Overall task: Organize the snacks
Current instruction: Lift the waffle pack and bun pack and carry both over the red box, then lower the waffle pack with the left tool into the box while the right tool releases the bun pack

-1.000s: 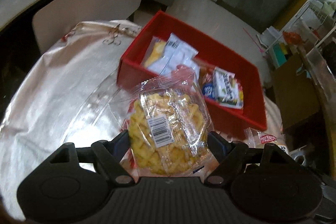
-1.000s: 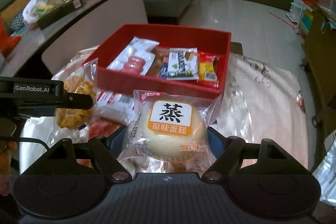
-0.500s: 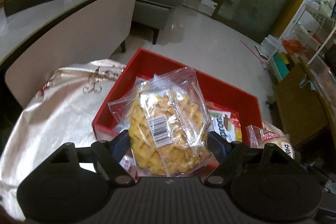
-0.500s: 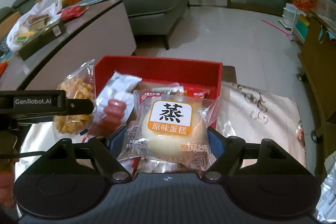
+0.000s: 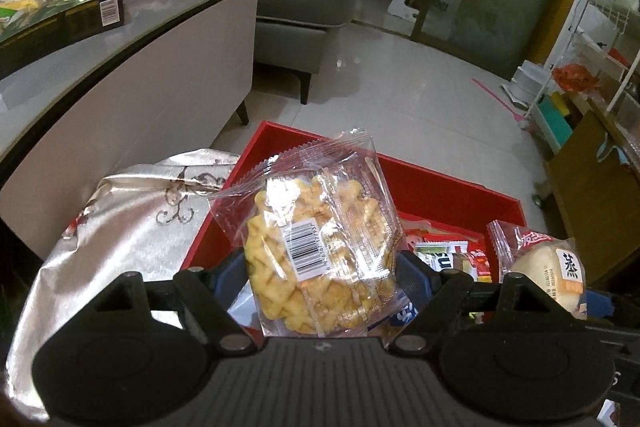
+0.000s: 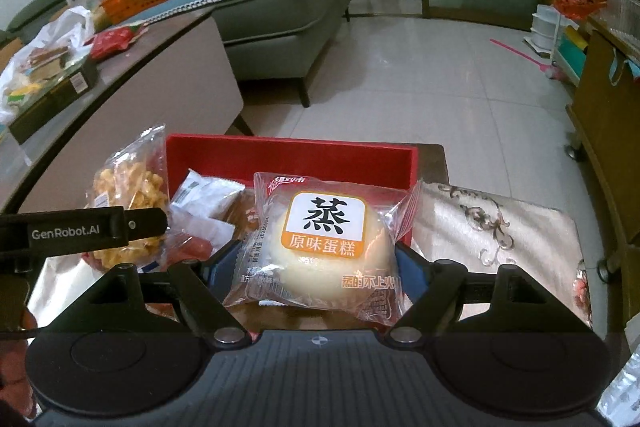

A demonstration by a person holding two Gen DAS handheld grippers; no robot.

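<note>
Left wrist: tongs (image 5: 322, 275) clamp waffle pack (image 5: 316, 255).

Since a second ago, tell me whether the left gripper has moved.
Yes. The left gripper, shut on the waffle cracker packet, moved forward over the red tray.

Both wrist cameras look steeply down, close over the red tray (image 5: 452, 187) (image 6: 288, 155), the left from its left side.

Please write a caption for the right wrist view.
Right gripper holds a wrapped steamed cake over the red tray of snacks.
</note>
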